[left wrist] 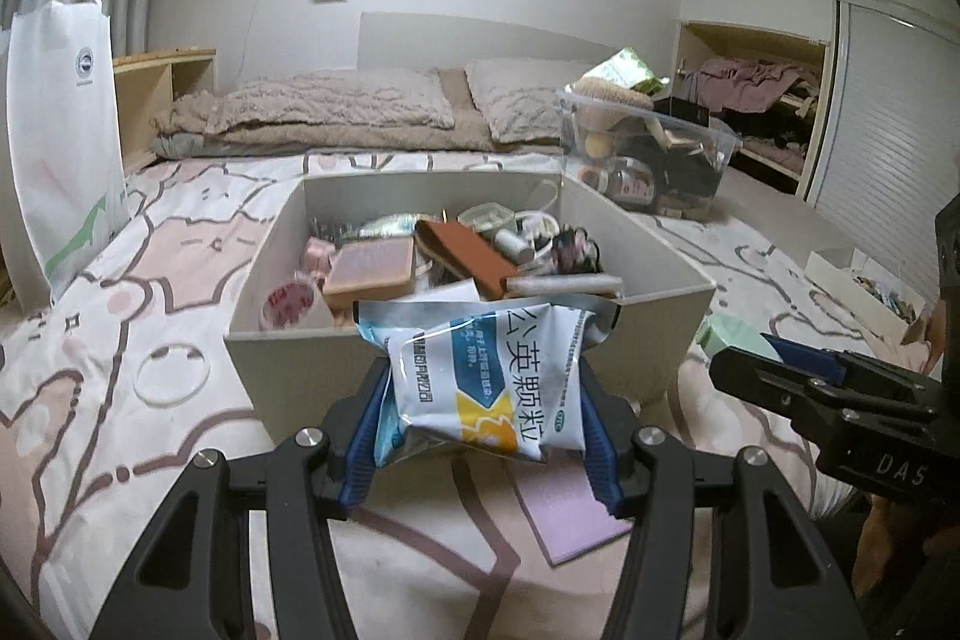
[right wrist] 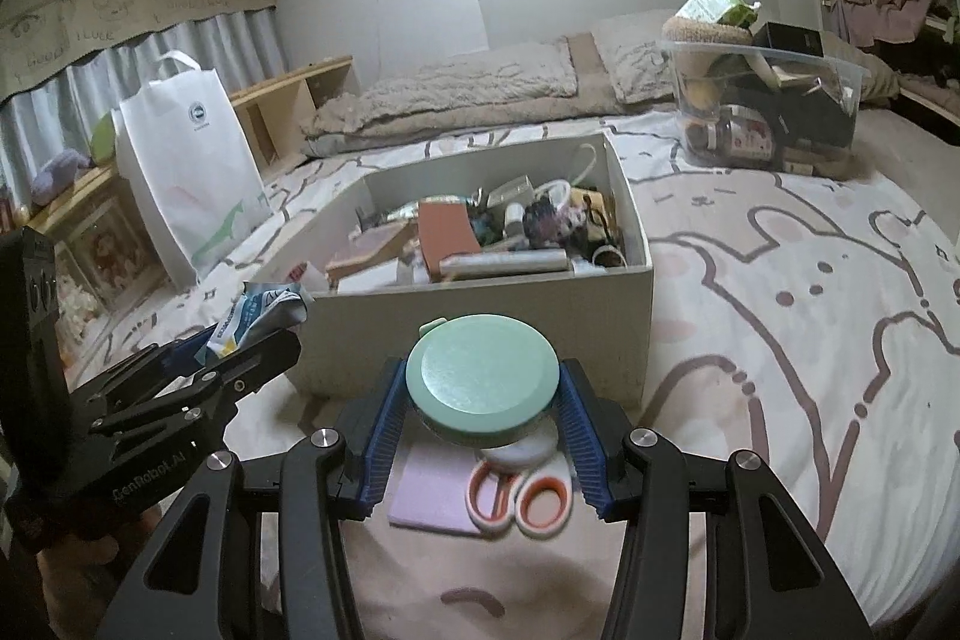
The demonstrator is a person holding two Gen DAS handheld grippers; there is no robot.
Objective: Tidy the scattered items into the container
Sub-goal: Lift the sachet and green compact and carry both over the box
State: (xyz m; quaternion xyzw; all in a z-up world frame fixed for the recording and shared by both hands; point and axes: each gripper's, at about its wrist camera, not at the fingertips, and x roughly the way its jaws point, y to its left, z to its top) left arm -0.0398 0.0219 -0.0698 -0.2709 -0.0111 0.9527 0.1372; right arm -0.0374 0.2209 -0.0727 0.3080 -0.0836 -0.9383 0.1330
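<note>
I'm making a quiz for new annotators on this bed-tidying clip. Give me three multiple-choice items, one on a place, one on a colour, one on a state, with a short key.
1. Where do the orange-handled scissors lie?
A. inside the white box
B. on the bedsheet below the right claw
C. in the clear bin

2. What colour is the round lidded tin in the right claw?
A. mint green
B. red
C. black

3. What is the state of the left claw?
A. open and empty
B. shut on the medicine sachet
C. shut on a roll of tape

Key: 1 B, the scissors rest on the sheet beside a lilac pad, outside the white box. 2 A, the lid is pale green. 3 B, both blue pads press the medicine sachet near the box's front wall.
</note>
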